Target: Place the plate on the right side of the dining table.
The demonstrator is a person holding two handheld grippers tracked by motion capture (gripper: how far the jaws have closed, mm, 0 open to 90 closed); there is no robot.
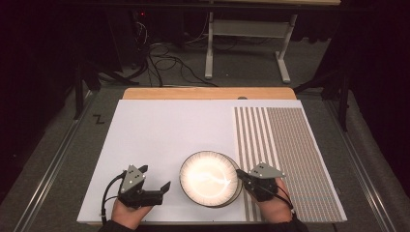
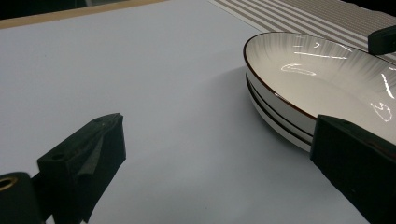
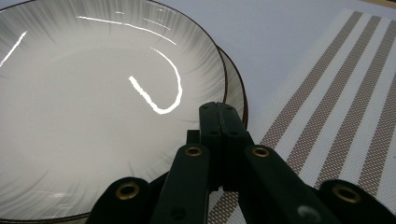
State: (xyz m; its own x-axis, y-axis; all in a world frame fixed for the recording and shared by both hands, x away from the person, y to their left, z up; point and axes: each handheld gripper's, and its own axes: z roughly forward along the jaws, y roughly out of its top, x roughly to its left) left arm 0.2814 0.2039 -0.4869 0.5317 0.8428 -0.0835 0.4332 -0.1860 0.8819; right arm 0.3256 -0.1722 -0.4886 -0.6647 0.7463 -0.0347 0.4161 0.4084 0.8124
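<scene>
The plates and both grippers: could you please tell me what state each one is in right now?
Plates: stacked on the white board, top one empty, upright.
Left gripper: open, fingers apart beside the stack, nothing between them.
Right gripper: shut, fingers together at the stack's rim; whether they pinch the rim is unclear.
Striped mat: flat, bare.

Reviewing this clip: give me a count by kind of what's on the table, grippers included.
Plates, white with a dark rim, stacked: at least 2 (top plate, lower plate; the left gripper view hints at one more rim)
Striped mat: 1
White sheet: 1
Grippers: 2 (left gripper, right gripper)
Total: 6
</scene>
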